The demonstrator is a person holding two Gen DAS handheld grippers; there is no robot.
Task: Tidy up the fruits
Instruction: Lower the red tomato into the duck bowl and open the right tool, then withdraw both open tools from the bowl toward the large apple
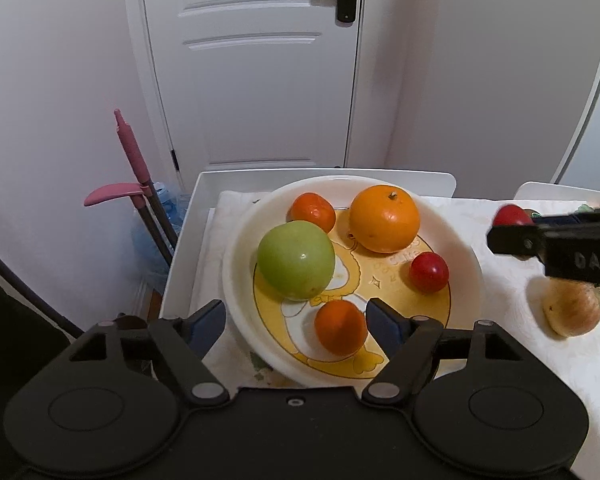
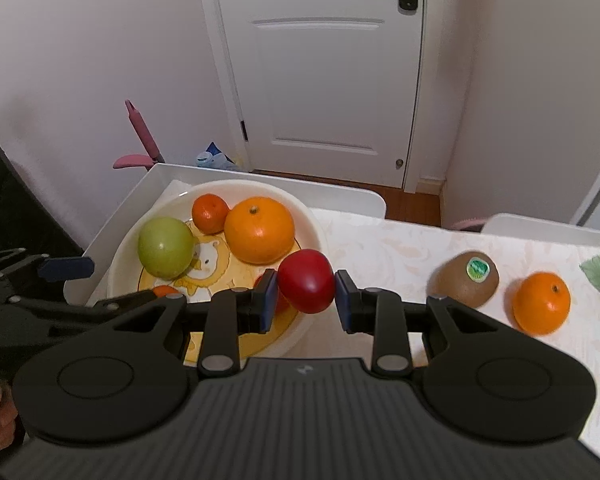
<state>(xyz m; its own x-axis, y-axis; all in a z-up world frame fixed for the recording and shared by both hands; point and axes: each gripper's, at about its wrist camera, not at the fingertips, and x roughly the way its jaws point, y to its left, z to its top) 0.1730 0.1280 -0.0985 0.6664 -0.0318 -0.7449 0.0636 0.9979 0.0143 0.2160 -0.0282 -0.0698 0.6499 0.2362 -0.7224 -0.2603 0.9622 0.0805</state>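
Now my right gripper point(image 2: 306, 294) clamps the smooth, glossy red tomato-like fruit point(image 2: 306, 286) across its middle above the white cartoon-printed bowl's point(image 2: 316, 220) near rim, probably soft and slippery, while my left gripper point(image 1: 296, 320) hangs released over the bowl.

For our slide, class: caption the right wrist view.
Right gripper holds a red fruit beside the plate of fruit.

A home — panelled door point(image 2: 324, 72), mop point(image 1: 134, 168), tableclothed dining table point(image 2: 400, 248).
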